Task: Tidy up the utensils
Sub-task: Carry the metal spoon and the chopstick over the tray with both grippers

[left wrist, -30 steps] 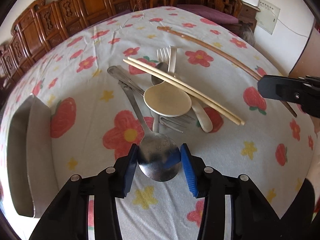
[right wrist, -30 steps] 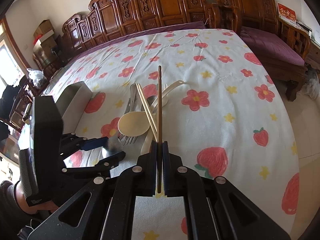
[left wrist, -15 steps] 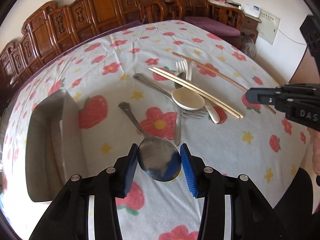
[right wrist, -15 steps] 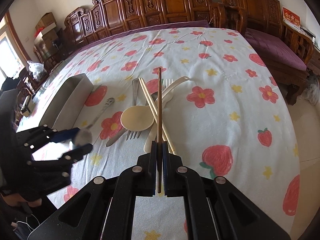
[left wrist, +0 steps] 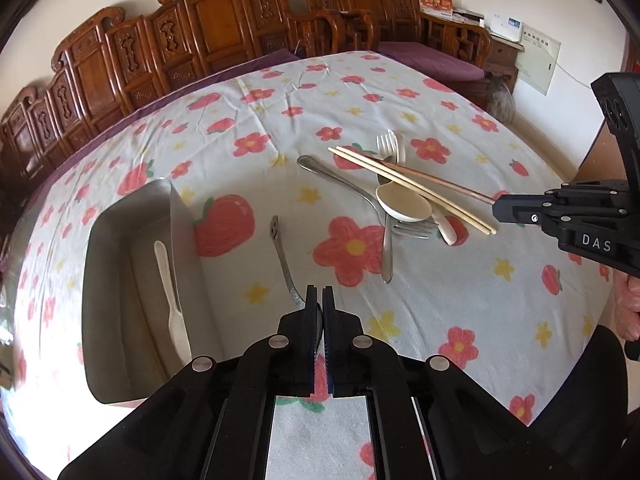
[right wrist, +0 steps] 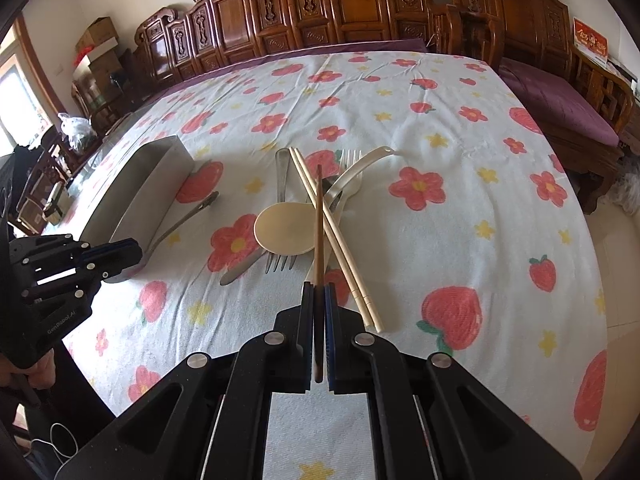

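My left gripper [left wrist: 318, 294] is shut on the metal spoon [left wrist: 285, 264], gripping its bowel edge-on, handle pointing forward above the cloth; it also shows in the right wrist view [right wrist: 184, 218]. It hangs just right of the steel tray [left wrist: 172, 216], which holds a white plastic utensil [left wrist: 170, 292]. My right gripper [right wrist: 318, 292] is shut on a brown chopstick [right wrist: 319, 220], held over the utensil pile: a cream spoon [right wrist: 285, 232], pale chopsticks [right wrist: 332, 236], forks [right wrist: 280, 260] and a metal spoon [left wrist: 340, 180].
The table is covered by a white cloth with red flowers and strawberries [left wrist: 352, 248]. Carved wooden chairs [left wrist: 200, 40] line the far edge. The steel tray stands at the left side [right wrist: 152, 184].
My left gripper has turned the spoon edge-on and carried it left, closer to the tray. The right gripper still holds the brown chopstick over the pile.
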Demonstrator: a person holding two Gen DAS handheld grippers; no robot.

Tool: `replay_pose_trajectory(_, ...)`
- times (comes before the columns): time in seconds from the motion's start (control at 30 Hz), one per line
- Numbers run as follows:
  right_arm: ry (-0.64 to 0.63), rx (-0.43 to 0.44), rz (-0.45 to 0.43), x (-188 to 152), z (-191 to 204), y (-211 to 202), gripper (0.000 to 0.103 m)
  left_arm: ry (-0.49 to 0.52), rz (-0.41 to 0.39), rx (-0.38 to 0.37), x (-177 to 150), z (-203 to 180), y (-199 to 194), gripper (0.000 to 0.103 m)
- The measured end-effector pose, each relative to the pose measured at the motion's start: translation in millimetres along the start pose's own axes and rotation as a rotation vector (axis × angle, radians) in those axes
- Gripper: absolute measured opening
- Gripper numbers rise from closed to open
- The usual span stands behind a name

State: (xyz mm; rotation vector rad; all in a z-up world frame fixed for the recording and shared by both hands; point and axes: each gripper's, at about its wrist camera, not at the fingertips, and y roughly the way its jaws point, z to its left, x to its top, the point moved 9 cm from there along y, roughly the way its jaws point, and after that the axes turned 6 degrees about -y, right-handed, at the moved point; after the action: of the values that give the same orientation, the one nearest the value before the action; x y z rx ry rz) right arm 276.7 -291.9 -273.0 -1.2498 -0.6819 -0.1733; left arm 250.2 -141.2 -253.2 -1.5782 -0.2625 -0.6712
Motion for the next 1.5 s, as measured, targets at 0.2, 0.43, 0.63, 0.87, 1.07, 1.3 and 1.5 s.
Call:
replay_pose_trajectory(0.2,-0.007,-0.003,-0.006,0,2,1,0.006,-0.018,-0.007,-0.016,-1,4,-4,0.002)
replay_pose_trajectory(0.43,0.001,-0.01,-0.058,9,2,-9,0.006,-0.034,-0.043,-0.012,10,9,-17,0.002)
replay_pose_trajectory(0.63,-0.011,-0.005,-0.074,14,10,-14,0.006,-0.04,-0.093,-0.012,26,18,-41,0.002)
replay_pose_trajectory(0.87,-0.042,0.017,-0.099,20,32,-24,0.006,-0.072,-0.151,0.009,41,45,-69,0.002)
replay_pose_trajectory(1.07,-0.084,0.043,-0.112,26,62,-29,0.006,-0.116,-0.172,0.035,39,77,-80,0.002)
replay_pose_trajectory(1.3,-0.145,0.065,-0.126,35,101,-33,0.006,-0.168,-0.159,0.056,23,115,-75,0.002)
replay_pose_trajectory(1.5,-0.16,0.086,-0.12,46,127,-24,0.006,-0.206,-0.137,0.063,13,138,-62,0.002)
